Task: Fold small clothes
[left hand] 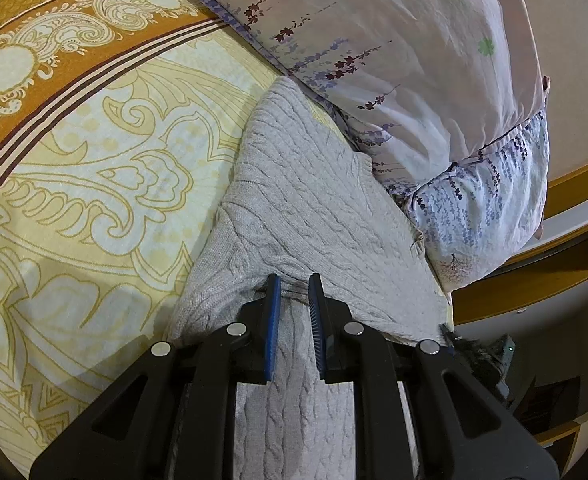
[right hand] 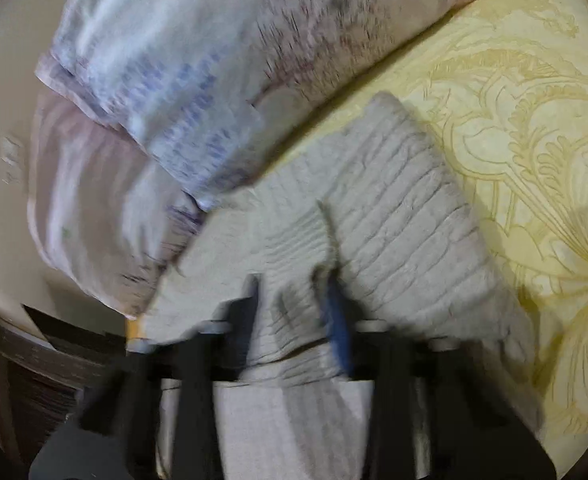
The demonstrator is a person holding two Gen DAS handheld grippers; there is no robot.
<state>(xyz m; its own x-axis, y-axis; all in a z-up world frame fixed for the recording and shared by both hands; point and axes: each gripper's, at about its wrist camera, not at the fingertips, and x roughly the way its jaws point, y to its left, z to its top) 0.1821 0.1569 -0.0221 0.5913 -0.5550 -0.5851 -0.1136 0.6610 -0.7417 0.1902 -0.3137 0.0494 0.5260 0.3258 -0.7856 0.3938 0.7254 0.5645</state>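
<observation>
A grey cable-knit sweater (left hand: 306, 200) lies on the yellow patterned bedsheet (left hand: 94, 168), its far edge against the pillows. My left gripper (left hand: 294, 282) is shut on a bunched fold of the knit, which runs down between its blue pads (left hand: 273, 320). In the blurred right wrist view the same sweater (right hand: 406, 208) is folded over on itself, and my right gripper (right hand: 294, 284) is shut on a pinch of its fabric. The knit hides most of both grippers' inner faces.
Two floral pillows (left hand: 406, 64) are stacked behind the sweater, seen also as pillows (right hand: 182, 92) in the right view. An orange border (left hand: 54, 52) runs along the sheet. A wooden bed frame (left hand: 534, 280) marks the bed's edge to the right.
</observation>
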